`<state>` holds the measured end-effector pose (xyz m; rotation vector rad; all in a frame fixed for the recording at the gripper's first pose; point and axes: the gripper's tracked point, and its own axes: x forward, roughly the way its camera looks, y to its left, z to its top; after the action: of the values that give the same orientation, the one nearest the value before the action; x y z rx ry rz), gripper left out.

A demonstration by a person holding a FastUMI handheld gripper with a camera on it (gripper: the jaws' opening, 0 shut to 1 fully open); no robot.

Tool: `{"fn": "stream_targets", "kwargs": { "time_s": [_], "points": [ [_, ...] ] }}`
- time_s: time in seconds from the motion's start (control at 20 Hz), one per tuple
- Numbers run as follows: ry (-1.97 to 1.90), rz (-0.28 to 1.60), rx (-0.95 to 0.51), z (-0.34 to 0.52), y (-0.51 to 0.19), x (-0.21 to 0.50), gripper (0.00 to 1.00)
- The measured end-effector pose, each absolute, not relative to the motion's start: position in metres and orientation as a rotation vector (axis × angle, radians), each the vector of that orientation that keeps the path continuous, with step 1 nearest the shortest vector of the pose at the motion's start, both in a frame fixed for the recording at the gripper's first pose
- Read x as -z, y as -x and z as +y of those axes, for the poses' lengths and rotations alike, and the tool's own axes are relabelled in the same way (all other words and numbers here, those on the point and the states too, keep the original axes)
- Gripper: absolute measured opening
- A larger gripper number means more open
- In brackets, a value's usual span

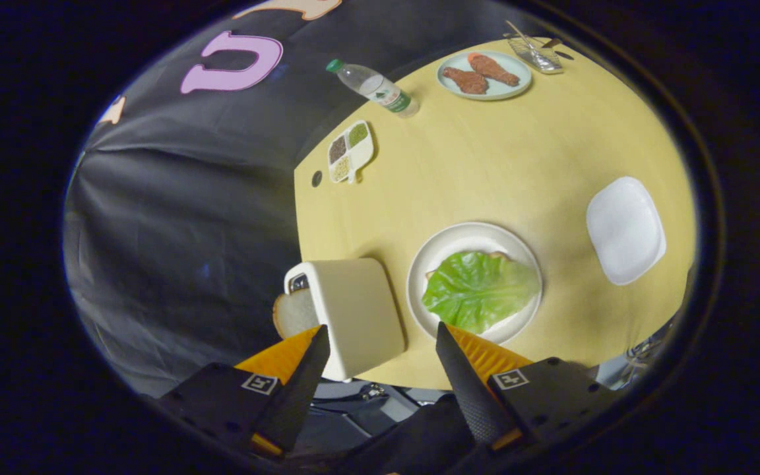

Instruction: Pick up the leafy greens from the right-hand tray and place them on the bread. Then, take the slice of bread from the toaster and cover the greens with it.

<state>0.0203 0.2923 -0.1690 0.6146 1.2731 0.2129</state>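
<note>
Bread slice (294, 311) stands in the toaster (353, 315), just ahead of my left finger; that is the step in hand, since the leafy greens (479, 290) already lie on the bread on the round plate (466, 234), just right of the toaster. My tongs (380, 340) are wide open, holding nothing. I judge I should swing left, straddle the slice's flat faces, close gently and lift straight up. Farther right on the worktop (485, 158) sits the white tray (625, 229).
</note>
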Motion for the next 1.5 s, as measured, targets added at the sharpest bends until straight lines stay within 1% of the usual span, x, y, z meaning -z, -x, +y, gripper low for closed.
{"fn": "stream_targets", "kwargs": {
  "time_s": [0.2,0.35,0.5,0.8,1.1,1.25,1.4,1.5],
  "points": [
    [-0.585,1.386,-0.247,0.346,-0.004,0.166,1.0],
    [-0.547,1.431,-0.288,0.383,0.002,0.16,1.0],
    [-0.491,1.435,-0.308,0.416,-0.006,0.162,1.0],
    [-0.419,1.442,-0.277,0.458,-0.028,0.187,1.0],
    [-0.342,1.441,-0.242,0.471,-0.043,0.225,0.99],
    [-0.308,1.443,-0.241,0.466,-0.044,0.232,0.85],
    [-0.28,1.449,-0.227,0.459,-0.046,0.237,0.6],
    [-0.263,1.462,-0.243,0.456,-0.044,0.238,0.44]
  ]
}}
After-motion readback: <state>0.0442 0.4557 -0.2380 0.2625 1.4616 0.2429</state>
